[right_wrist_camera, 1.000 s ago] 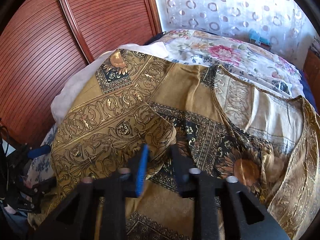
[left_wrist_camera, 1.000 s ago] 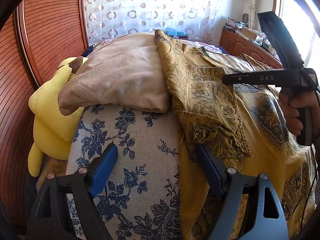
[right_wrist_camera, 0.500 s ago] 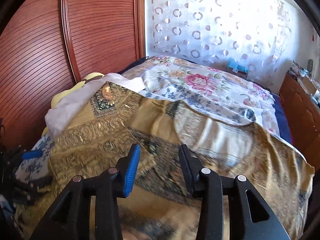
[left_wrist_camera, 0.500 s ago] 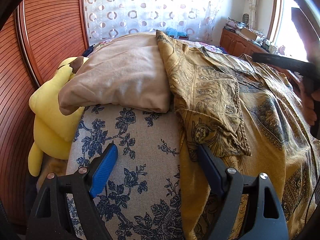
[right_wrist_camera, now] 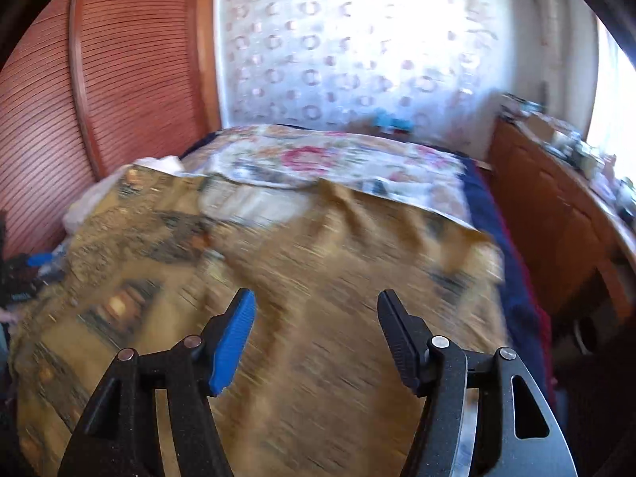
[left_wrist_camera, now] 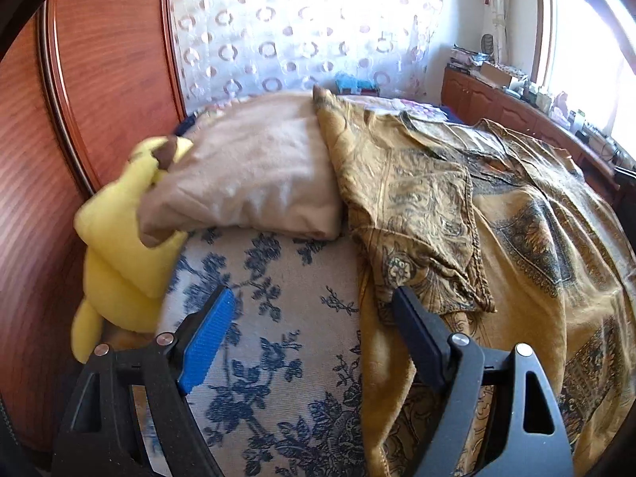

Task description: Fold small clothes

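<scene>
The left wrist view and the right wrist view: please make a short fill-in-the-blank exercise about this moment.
1. The yellow plush toy lies partly under a beige ____.
2. The left tool is ____, holding nothing.
3. The bed cover under the left tool has a floral print in ____.
4. The mustard shirt has one sleeve folded ____ its body.

Missing words: pillow; open; blue; over

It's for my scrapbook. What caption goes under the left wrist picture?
Open left gripper hovers by a yellow patterned shirt, beige pillow and yellow plush toy.
</scene>
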Demonstrator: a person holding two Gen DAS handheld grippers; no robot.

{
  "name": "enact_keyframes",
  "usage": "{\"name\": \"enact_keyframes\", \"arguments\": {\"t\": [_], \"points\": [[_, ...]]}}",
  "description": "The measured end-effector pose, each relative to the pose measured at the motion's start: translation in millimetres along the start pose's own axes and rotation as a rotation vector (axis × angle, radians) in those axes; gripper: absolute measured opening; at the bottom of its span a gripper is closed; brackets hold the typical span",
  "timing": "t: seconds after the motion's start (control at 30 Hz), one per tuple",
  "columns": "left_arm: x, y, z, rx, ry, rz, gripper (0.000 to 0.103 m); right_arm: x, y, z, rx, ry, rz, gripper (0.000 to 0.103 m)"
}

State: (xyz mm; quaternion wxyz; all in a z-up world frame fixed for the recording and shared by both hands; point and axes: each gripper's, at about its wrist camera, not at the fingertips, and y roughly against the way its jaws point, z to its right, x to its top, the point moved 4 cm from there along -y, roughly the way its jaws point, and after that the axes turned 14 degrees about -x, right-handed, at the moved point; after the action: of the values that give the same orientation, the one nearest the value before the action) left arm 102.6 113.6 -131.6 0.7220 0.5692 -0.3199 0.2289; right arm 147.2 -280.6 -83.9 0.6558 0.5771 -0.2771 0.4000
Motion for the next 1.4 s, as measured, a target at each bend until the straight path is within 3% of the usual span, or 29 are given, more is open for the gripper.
{"name": "enact_keyframes", "arguments": {"t": [0.2,0.47,0.63,0.97,1.13,1.3,1.4], "points": [[22.7,30.6,21.3,-0.013,-0.026,0.105,0.082,-44.9,12.8,60.3,-0.103,-0.109,-0.06,0.066],[42.4,32.6,87.6,-0.143,-0.124,0.148,0.082,-72.7,8.9,88.4,-0.135,-0.239,-0.128,0.066],[41.1,8.8,120.0,-0.211,-0.155,0.093,0.082,-71.7,-5.5,110.1,-0.108,-0.32,-0.172,0.066],[32.7,-38.9,151.6,-0.268,-0.158,-0.037,0.082,-57.5,-40.5,133.2,-0.007,-0.437,-0.246,0.066],[27.4,-53.4,156.4,-0.26,-0.17,-0.082,0.082,-58.0,-53.8,141.8,-0.016,-0.437,-0.289,0.059],[27.0,-57.5,158.9,-0.272,-0.165,-0.11,0.082,-58.9,-57.1,148.8,0.036,-0.47,-0.319,0.058],[26.4,-63.8,159.7,-0.265,-0.167,-0.129,0.082,-59.3,-54.0,150.6,0.082,-0.488,-0.318,0.046]]}}
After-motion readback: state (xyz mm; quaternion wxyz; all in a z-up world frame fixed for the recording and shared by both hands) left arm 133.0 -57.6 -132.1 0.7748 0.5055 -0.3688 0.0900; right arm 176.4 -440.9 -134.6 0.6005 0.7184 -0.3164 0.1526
